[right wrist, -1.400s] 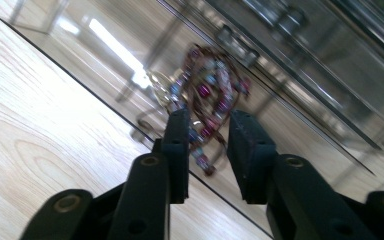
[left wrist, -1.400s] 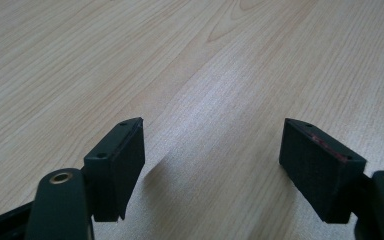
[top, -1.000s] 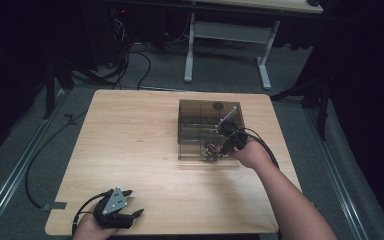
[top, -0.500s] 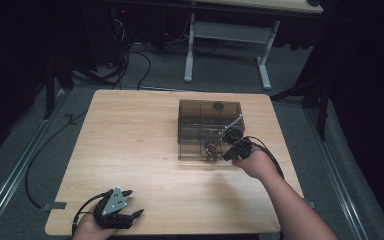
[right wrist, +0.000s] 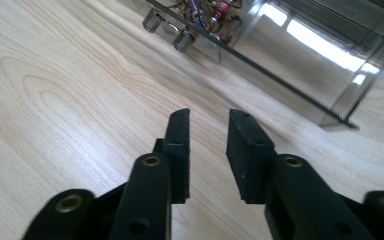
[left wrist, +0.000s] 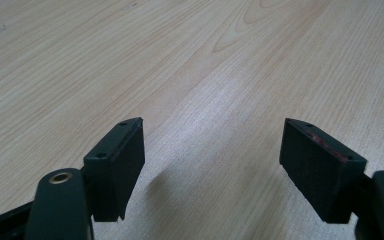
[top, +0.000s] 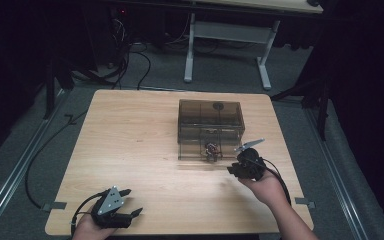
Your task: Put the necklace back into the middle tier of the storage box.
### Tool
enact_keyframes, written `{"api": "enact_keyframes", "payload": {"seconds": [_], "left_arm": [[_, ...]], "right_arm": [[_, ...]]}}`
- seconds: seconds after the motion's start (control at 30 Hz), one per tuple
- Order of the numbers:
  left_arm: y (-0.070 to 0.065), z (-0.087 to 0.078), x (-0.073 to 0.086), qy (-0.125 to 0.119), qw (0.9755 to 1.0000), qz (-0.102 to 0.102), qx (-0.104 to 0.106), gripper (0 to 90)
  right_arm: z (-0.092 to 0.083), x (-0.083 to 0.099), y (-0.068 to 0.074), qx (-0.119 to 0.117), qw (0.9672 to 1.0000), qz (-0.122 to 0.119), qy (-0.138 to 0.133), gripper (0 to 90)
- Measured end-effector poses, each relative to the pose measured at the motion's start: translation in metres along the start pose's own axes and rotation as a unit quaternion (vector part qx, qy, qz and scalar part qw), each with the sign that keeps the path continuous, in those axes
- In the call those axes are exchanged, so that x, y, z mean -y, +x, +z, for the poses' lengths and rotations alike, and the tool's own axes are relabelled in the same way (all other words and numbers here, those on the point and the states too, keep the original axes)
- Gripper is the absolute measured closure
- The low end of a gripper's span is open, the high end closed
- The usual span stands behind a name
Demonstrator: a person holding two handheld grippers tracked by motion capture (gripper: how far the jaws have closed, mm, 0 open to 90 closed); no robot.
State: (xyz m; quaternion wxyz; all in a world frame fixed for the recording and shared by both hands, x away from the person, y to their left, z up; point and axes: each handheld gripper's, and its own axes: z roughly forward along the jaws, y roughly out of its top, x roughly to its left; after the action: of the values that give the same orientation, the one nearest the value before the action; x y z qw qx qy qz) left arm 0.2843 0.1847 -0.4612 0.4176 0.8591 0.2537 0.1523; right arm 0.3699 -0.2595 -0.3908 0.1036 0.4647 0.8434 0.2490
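Note:
A smoky clear plastic box [top: 210, 121] stands on the wooden table [top: 130, 135], right of centre. A small reddish tangle of beads [top: 211, 150] lies in its front lower part. In the right gripper view the box [right wrist: 300, 55] has two metal knobs [right wrist: 182, 40] on its front, with the beads [right wrist: 215, 10] behind them. My right gripper [top: 236, 169] hovers just in front of the box's right corner, apart from it. Its jaws [right wrist: 207, 117] are open by a narrow gap and hold nothing. My left gripper [top: 130, 202] rests near the front left edge, wide open [left wrist: 212, 125] over bare wood.
A cable [top: 35, 165] trails from the left gripper off the table's left side. Two tape strips [top: 54, 205] mark the front corners. A desk frame [top: 227, 45] and floor cables stand beyond the far edge.
My right gripper has drawn back from the box's front toward the near edge and slightly right. The left gripper has stayed put.

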Motion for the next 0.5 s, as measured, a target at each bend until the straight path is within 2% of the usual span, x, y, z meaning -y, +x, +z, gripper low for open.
{"api": "enact_keyframes", "payload": {"seconds": [0.2,0.33,0.5], "left_arm": [[0.000,0.000,0.000,-0.003,1.0000,-0.003,-0.004,26.5],[0.000,0.000,0.000,-0.003,1.0000,-0.004,-0.006,26.5],[0.001,-0.001,0.000,-0.009,0.9999,-0.009,-0.008,26.5]], "right_arm": [[0.002,0.036,-0.005,0.000,0.9980,0.020,-0.059,68.0],[0.000,0.056,-0.006,0.004,0.9943,0.024,-0.104,64.9],[0.003,0.078,-0.004,0.005,0.9887,0.029,-0.147,61.7]]}}
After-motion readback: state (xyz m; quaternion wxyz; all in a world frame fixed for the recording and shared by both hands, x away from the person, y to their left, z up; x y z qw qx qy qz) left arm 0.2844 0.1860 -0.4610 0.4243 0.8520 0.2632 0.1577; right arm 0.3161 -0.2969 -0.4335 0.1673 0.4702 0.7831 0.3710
